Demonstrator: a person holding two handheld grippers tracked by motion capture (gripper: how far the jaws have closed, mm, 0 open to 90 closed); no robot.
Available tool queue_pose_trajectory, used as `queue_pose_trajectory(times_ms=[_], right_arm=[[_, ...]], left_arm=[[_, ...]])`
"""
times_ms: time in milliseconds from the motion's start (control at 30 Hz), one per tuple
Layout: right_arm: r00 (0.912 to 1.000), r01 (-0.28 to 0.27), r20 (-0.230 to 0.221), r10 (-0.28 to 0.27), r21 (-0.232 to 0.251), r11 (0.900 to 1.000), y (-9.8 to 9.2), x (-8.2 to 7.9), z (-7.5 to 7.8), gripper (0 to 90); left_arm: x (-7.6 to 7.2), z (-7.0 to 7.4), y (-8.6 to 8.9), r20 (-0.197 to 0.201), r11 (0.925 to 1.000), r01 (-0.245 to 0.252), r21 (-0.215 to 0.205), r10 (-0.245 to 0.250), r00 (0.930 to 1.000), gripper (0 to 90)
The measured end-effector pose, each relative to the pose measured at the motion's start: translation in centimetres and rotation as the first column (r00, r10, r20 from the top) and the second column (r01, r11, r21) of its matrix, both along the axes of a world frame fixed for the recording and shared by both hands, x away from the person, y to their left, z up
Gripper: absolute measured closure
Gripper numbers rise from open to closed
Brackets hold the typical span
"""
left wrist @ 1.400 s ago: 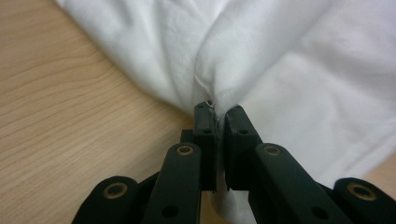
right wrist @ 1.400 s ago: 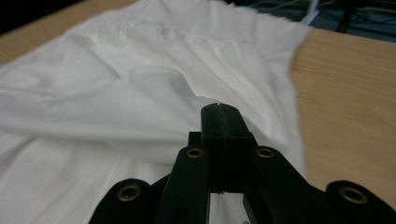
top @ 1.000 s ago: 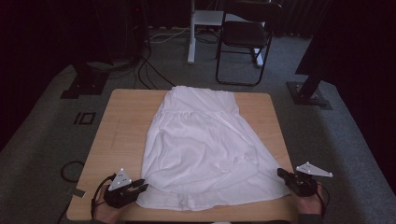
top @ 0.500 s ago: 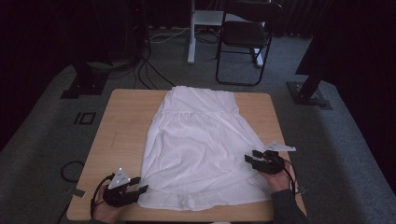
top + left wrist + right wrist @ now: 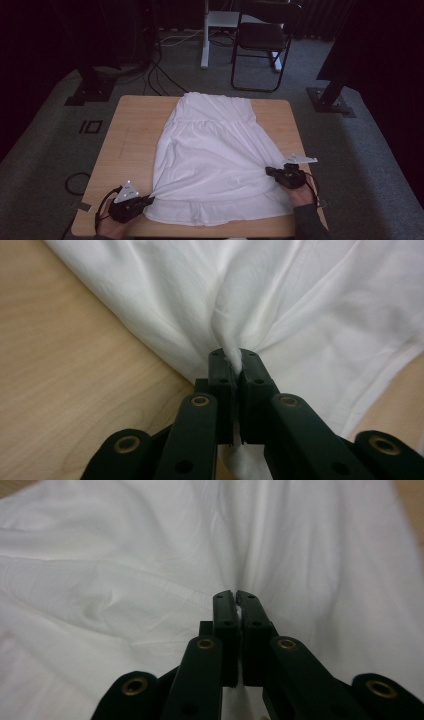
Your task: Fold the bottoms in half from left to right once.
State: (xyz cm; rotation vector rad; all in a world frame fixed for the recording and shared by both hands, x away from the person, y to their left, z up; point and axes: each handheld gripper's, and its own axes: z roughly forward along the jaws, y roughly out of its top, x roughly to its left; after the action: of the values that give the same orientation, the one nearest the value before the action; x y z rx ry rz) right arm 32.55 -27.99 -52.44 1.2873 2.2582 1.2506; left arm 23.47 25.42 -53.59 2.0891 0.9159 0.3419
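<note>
1. A white garment (image 5: 215, 160) lies spread flat on a light wooden table (image 5: 130, 135) in the middle of the high view, its narrow gathered end toward the top of the frame and its wide hem toward the bottom edge.
2. The left gripper (image 5: 148, 200) sits at the lower left of the high view, at the garment's lower left corner, just above the hem band.
3. In the left gripper view its jaws have just been closing and now stand clenched on a pinch of the white cloth (image 5: 280, 305) — a small ridge of fabric rises from between the tips at the centre of that frame, with folds fanning out above it.
4. Bare tabletop (image 5: 65, 370) takes up the left side of that view; the cloth covers the upper and right parts.
5. The right gripper (image 5: 269, 171) is at the right of the high view, on the garment's right edge and higher in the frame than the left one.
6. Its jaws have likewise just been closing; in the right gripper view they are pressed together with a sliver of white fabric (image 5: 125, 570) between them — the cloth spreads across nearly the whole frame.
7. In the high view, creases run from each pinch toward the garment's middle.
8. A dark chair (image 5: 262, 42) stands on the grey floor beyond the table, at the top centre of the high view.
</note>
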Motion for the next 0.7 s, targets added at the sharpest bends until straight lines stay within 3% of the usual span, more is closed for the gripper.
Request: queue_pose_trajectory(times_ms=[67,200,267,333,433,500,567,600,700], right_arm=[[0.9983,0.007,0.058,-0.008,0.032,0.999,-0.9,-1.4,1.3,88.0],[0.9889,0.01,0.147,-0.023,0.088,0.996,-2.8,-3.8,3.4,85.6],[0.9857,0.017,0.165,-0.035,0.111,0.994,-4.2,-5.1,3.9,86.3],[0.9849,0.033,0.167,-0.046,0.084,0.996,-5.6,-6.4,3.8,89.0],[0.9882,0.058,0.139,-0.063,0.038,0.998,-7.2,-7.8,2.8,89.3],[0.9922,0.084,0.091,-0.085,0.012,0.996,-8.1,-8.5,1.4,89.2],[0.9942,0.101,0.037,-0.102,0.023,0.995,-9.0,-8.9,-0.2,88.6],[0.9945,0.103,0.014,-0.103,0.025,0.994,-9.2,-9.0,-0.9,86.6],[0.9929,0.118,-0.02,-0.117,0.049,0.992,-9.4,-8.5,-1.9,67.0]], left_arm=[[-0.6,0.9,0.1,0.015,0.9992,0.027,-0.029,-0.026,0.9995,86.8],[-1.6,2.2,0.1,0.052,0.9982,0.051,-0.031,-0.05,0.9974,86.6],[-1.8,2.4,0.1,0.053,0.9973,0.064,-0.035,-0.062,0.9966,86.1],[-1.9,2.3,-0.2,0.053,0.9952,0.09,-0.039,-0.087,0.9948,85.2],[-1.9,2.0,-0.7,0.041,0.9904,0.13,-0.046,-0.128,0.9909,78.3],[-1.9,2.0,-0.8,0.039,0.989,0.139,-0.05,-0.137,0.9898,72.0],[-1.9,2.0,-0.7,0.039,0.9901,0.131,-0.051,-0.129,0.9909,64.3],[-1.8,2.1,-0.6,0.042,0.9908,0.122,-0.058,-0.12,0.9919,61.9],[-1.2,2.2,-0.2,0.045,0.9933,0.095,-0.066,-0.093,0.9947,55.5]])
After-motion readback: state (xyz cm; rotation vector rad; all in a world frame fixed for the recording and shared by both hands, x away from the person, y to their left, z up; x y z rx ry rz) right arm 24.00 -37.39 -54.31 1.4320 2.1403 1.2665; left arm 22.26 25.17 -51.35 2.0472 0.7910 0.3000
